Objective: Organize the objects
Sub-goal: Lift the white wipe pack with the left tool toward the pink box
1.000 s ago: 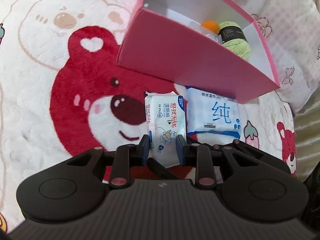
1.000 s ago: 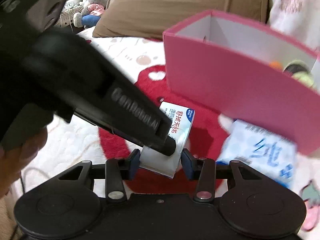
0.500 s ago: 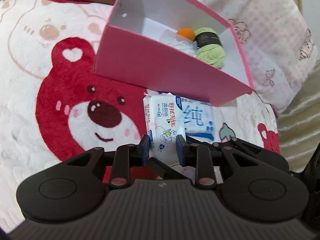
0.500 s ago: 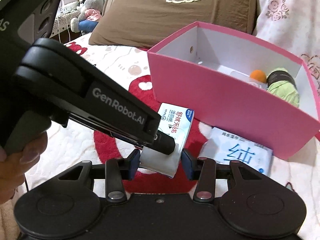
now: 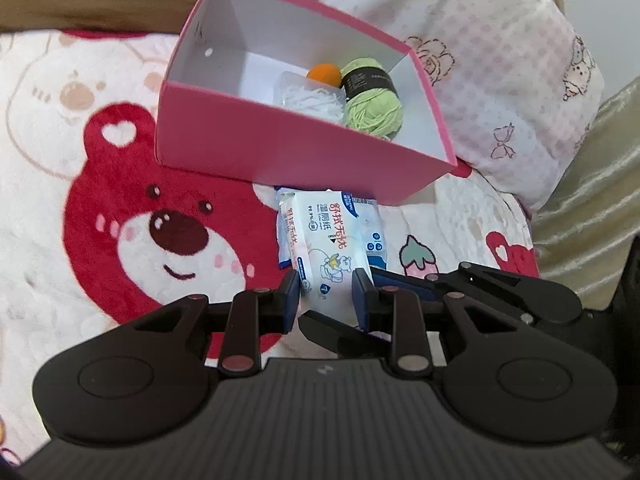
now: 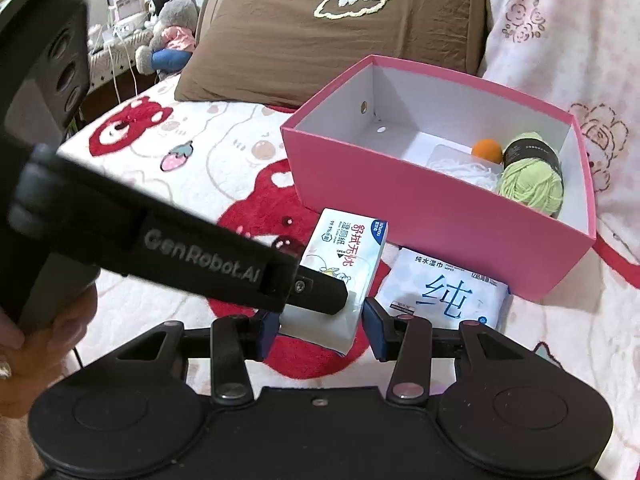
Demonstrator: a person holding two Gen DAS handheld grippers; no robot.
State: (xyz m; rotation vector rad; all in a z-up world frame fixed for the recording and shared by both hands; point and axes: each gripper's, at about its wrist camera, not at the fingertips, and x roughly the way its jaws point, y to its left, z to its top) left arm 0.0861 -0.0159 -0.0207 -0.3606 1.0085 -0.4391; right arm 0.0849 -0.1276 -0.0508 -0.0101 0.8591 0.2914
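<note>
Both tools, left (image 5: pixel 326 294) and right (image 6: pixel 318 322), clamped on wipes pack (image 5: pixel 326 248) before box (image 5: pixel 280 148); raise level together, clear near wall, drop inside beside yarn (image 5: pixel 374 110).

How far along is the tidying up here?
Done: green yarn, an orange ball and a white bundle lie in the pink box. In hand: both the left tool and right tool grip one wipes pack. Left: the flat wipes pack on the blanket.

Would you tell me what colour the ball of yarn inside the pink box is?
The ball of yarn is light green with a black paper band, clearest in the right wrist view.
</note>
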